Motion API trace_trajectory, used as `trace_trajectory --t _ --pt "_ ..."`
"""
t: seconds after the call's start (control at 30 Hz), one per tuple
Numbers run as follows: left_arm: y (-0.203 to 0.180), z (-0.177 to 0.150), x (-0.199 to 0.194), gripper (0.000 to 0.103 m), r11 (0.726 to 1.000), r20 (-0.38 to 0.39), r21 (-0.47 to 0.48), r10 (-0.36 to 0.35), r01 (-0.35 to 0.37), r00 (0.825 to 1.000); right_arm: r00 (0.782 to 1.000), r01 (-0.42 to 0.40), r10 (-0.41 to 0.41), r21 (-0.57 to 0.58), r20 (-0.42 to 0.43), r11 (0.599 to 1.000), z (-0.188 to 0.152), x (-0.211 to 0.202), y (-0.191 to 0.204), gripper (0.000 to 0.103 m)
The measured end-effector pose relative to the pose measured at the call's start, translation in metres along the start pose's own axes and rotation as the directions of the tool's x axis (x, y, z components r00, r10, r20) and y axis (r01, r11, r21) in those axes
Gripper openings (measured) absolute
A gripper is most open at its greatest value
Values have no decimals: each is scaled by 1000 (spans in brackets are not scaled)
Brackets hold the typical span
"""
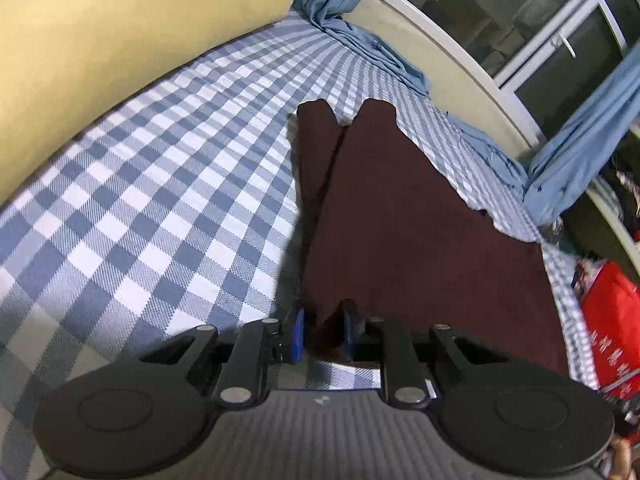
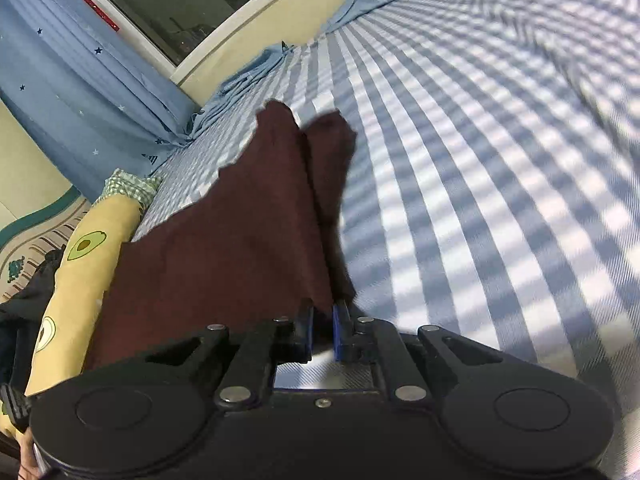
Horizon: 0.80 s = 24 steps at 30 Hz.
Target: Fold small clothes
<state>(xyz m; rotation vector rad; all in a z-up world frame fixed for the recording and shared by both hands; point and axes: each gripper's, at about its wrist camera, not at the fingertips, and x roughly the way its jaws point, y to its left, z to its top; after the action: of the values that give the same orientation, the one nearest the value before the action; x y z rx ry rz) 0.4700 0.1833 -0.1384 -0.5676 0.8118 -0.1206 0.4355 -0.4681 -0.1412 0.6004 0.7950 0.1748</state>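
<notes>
A dark maroon garment [image 1: 400, 220] lies spread on a blue-and-white checked bedsheet [image 1: 160, 200], its two narrow ends pointing away from me. My left gripper [image 1: 324, 332] is at the garment's near left edge, its blue pads shut on a fold of the cloth. In the right wrist view the same garment [image 2: 240, 240] stretches away to the left over the sheet [image 2: 480, 200]. My right gripper [image 2: 323, 328] is shut on the garment's near right corner, and the cloth bunches between its blue pads. The near hem between the two grippers is hidden behind the gripper bodies.
A yellow avocado-print pillow [image 1: 100, 40] [image 2: 80, 264] borders one side of the bed. Blue curtains [image 1: 580, 152] [image 2: 80, 100] hang by the dark window along the far edge. A red bag [image 1: 612, 312] sits past the bed's right end.
</notes>
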Motion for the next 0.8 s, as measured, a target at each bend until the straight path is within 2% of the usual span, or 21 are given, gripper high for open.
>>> trace_trajectory --t 0.07,0.1,0.13,0.2,0.23,0.3,0.37,0.43,0.47,0.6,0.67,0.7,0.73,0.77,0.8 --pt "-3 0 -8 37 999 9 27 26 -26 1000 1000 0 0 0 9 1000 -1 -5 1 19" --pt "-5 -1 -16 41 998 27 42 45 -47 999 1000 25 -25 -7 2 1000 0 -8 3 29" --pt "-7 -1 -22 43 996 45 57 67 -69 997 998 61 -61 -24 -2 998 2 -14 7 34" --pt "-11 -2 -40 43 989 91 92 103 -111 991 994 111 -110 -83 18 990 5 -31 15 34" --pt "-8 -1 -50 43 991 108 88 88 -98 990 991 130 -126 -121 38 984 7 -42 22 34" --pt "-12 5 -64 44 997 140 69 30 -39 990 991 118 -106 -177 76 977 9 -60 35 34" --pt "-25 11 -67 53 997 160 76 -42 30 986 995 61 -42 -218 91 974 12 -66 53 34" --pt "-41 14 -59 62 993 169 103 -75 58 983 996 0 23 -253 87 967 13 -59 72 38" --pt "-49 15 -49 63 992 157 109 -86 69 984 996 -26 49 -276 77 961 12 -50 82 39" --pt "-62 10 -6 63 990 76 98 -109 102 991 998 -52 62 -310 22 949 4 0 104 39" --pt "-57 2 9 59 993 43 114 -41 36 998 999 -33 30 -301 -15 953 2 21 99 39" --pt "-51 0 15 54 994 32 108 -23 20 999 999 -17 8 -284 -31 959 -1 27 92 39" --pt "-41 -3 15 45 994 43 99 -43 39 998 999 -1 -12 -262 -48 965 -4 33 82 37" --pt "-33 -4 13 34 996 48 78 -56 52 997 999 3 -16 -242 -52 970 -5 34 72 33" --pt "-27 -2 11 31 997 45 48 -63 61 997 999 -9 -2 -223 -48 975 -6 33 63 24"
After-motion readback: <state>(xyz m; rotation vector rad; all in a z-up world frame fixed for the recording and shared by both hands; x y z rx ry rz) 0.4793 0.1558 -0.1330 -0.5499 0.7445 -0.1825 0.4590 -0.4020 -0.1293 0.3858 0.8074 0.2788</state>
